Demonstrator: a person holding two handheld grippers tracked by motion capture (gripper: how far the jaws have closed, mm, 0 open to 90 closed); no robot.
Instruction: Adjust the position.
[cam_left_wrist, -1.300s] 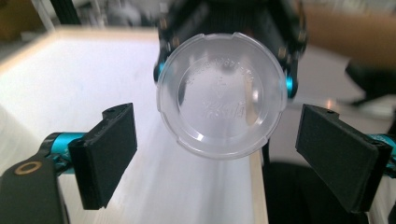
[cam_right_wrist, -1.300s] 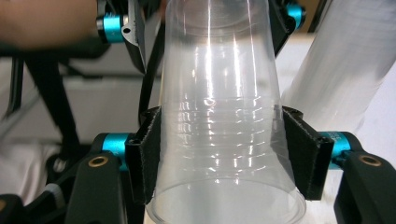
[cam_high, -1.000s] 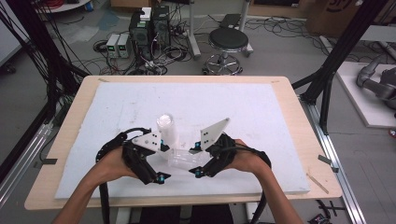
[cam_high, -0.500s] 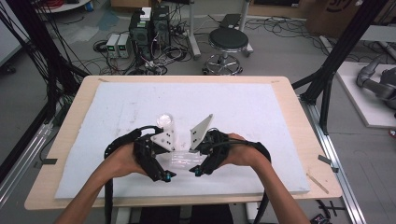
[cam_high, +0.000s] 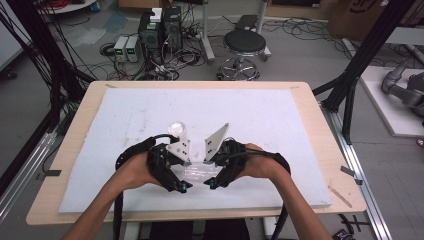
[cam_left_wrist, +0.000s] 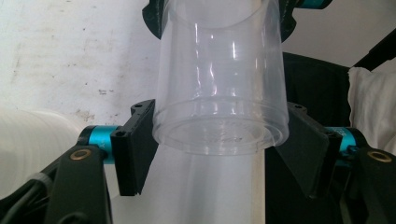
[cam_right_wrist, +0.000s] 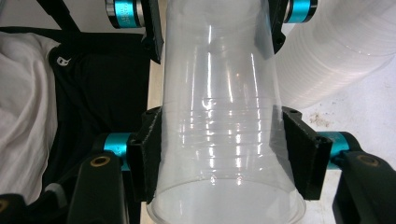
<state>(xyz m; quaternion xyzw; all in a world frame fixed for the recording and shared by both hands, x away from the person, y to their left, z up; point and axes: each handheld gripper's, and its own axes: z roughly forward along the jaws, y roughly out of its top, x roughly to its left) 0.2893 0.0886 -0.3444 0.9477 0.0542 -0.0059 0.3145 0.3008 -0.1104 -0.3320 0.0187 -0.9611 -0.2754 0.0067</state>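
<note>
Both hands have drawn nearer the desk's (cam_high: 300, 125) front edge since earlier; left tongs (cam_left_wrist: 212, 154) and right tongs (cam_right_wrist: 224, 154) are each clamping the clear plastic cup (cam_high: 197, 171), holding it sideways between them.

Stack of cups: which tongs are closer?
Left. The left tongs sit just in front of the stack of cups; the right tongs are farther off, to its right.
</note>
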